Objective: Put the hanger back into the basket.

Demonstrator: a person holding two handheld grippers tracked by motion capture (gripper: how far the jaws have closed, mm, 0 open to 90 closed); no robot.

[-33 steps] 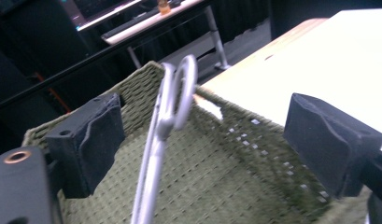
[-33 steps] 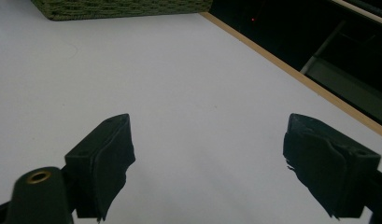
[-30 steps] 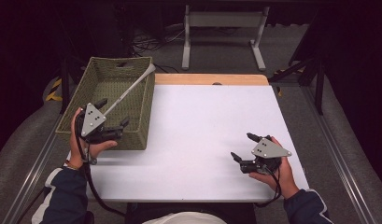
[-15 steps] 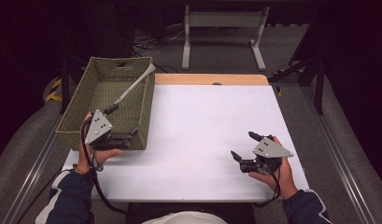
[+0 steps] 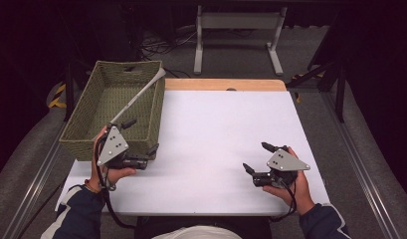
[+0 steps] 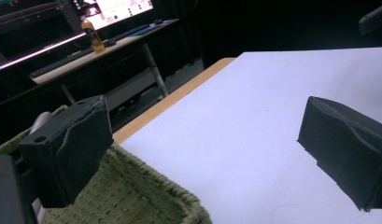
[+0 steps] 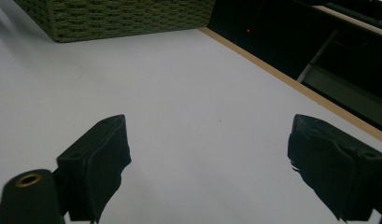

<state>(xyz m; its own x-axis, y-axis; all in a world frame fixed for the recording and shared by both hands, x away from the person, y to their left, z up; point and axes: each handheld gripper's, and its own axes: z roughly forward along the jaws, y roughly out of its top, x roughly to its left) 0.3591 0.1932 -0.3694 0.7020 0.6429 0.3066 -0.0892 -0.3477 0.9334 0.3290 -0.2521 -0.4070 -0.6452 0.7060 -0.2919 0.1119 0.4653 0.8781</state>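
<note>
Left tool [image 5: 141,142] at basket [image 5: 86,112] corner, jaws just opening wide, empty; right tool [image 5: 254,158] open, empty, over worktop [image 5: 216,129]

A: State the illumination in the high view.
B: Overhead light falls on the white counter [image 5: 216,144], which reads bright and even. The surroundings fall to near black. Soft short shadows lie under both hands.

A: Sharpness?
B: Moderate, slightly soft and grainy in the dark areas.

A: The left gripper view?
B: The near jaws are soft; a lit monitor [image 6: 118,7] glares at the top.

A: The right gripper view?
B: The counter has a cool bluish cast; the basket [image 7: 114,18] weave is fairly crisp.
</note>
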